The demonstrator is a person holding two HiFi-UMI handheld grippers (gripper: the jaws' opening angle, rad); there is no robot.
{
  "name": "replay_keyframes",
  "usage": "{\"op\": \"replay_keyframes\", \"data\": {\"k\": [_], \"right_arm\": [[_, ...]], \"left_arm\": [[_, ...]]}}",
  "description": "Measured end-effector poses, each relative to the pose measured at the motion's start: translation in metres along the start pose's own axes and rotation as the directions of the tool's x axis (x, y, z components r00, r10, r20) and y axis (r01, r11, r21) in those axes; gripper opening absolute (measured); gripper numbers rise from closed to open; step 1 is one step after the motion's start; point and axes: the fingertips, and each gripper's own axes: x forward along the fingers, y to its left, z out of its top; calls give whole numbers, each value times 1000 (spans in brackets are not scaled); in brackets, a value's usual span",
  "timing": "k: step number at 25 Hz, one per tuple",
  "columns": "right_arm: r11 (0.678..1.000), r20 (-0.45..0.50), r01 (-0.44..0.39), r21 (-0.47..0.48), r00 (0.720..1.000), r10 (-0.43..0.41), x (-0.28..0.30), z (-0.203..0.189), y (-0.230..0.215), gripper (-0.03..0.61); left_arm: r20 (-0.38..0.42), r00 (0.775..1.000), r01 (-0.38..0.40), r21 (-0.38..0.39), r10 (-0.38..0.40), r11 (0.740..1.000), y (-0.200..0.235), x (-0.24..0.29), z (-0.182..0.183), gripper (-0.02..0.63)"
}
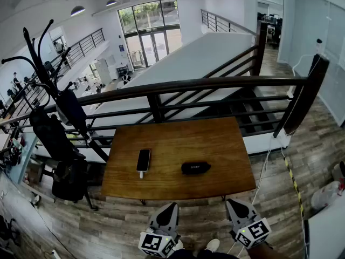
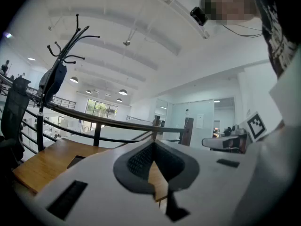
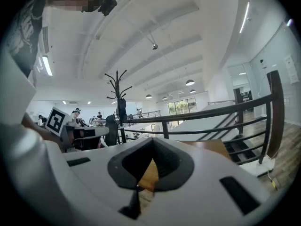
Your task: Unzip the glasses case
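Note:
A black zipped glasses case [image 1: 195, 168] lies flat on the wooden table [image 1: 178, 136], right of centre near its front edge. Both grippers hang below the table's front edge, close to the person's body and well short of the case. My left gripper [image 1: 168, 213] has its jaws pressed together at the tips [image 2: 153, 144] with nothing between them. My right gripper [image 1: 237, 208] is likewise shut and empty, its tips [image 3: 151, 140] pointing over the table. Neither gripper view shows the case.
A black phone [image 1: 143, 159] lies left of the case. A dark railing [image 1: 188, 85] runs behind the table, with stairs beyond. A coat rack [image 1: 48, 90] and a black chair [image 1: 70, 179] stand at the left. A white cable [image 1: 267, 161] hangs at the table's right.

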Motion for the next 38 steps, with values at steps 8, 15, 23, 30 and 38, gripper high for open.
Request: {"op": "replay_keyframes", "data": {"k": [8,15,23,30,38], "right_arm": [[1000,-30,5,25,1000,-4,19,5,23,-2],[998,-61,9,61,998,-5,52,-7,47,-2],[997,-100,62,51,993,-57,93,-21,79,-2],[995,-154,90,52,985,-81,97,-30,56,-2],[992,-190,78,94,980,-59,155,-46,12,-2]], "left_arm": [[-9,1000,3,-11,-3,1000,24,-12,-2,5],[-21,1000,8,-19,-9,1000,65,-21,2,5],[-78,995,64,-44,-68,997,123,-12,-13,5],[-108,987,112,-47,-116,993,121,38,-15,5],[-248,953,190,43,-174,981,135,114,-37,5]]}}
